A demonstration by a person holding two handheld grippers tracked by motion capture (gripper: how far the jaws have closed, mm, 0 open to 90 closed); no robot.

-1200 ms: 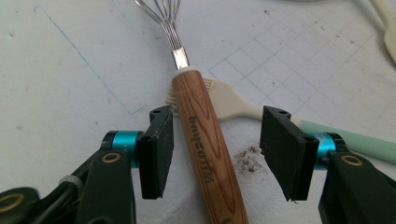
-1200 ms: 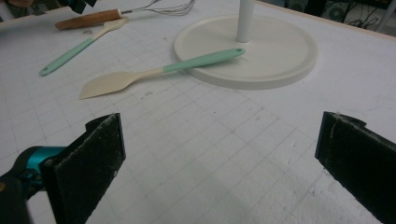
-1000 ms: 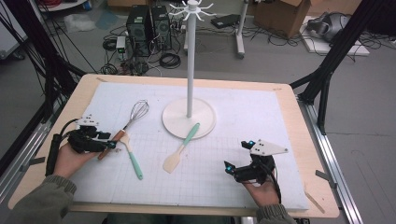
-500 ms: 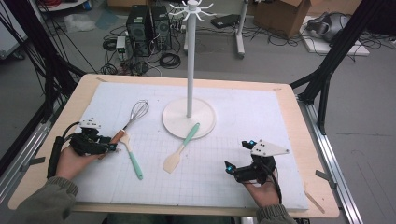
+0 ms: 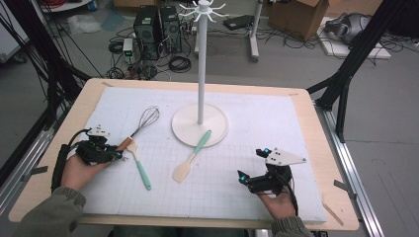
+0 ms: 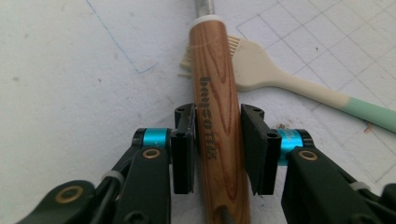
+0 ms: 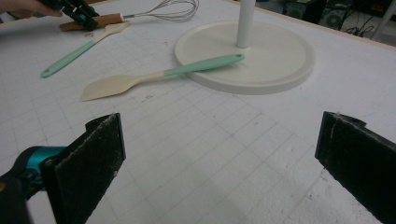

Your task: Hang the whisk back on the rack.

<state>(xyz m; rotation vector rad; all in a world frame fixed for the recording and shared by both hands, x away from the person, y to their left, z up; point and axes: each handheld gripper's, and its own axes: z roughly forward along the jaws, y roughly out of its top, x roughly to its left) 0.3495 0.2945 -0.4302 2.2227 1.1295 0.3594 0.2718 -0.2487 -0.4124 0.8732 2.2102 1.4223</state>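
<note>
Slightly repositioned since 1 second earlier, the left hand-held gripper (image 6: 217,149) was closed around the wire whisk's wooden handle (image 6: 215,116) lying on the desk (image 5: 296,118). The right hand-held gripper (image 7: 219,163) was held wide apart.

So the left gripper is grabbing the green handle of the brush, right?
Not quite. The left gripper has its jaws around the whisk's wooden handle, not the green one. The left gripper view shows the brush lying beside that handle, outside the jaws.
</note>
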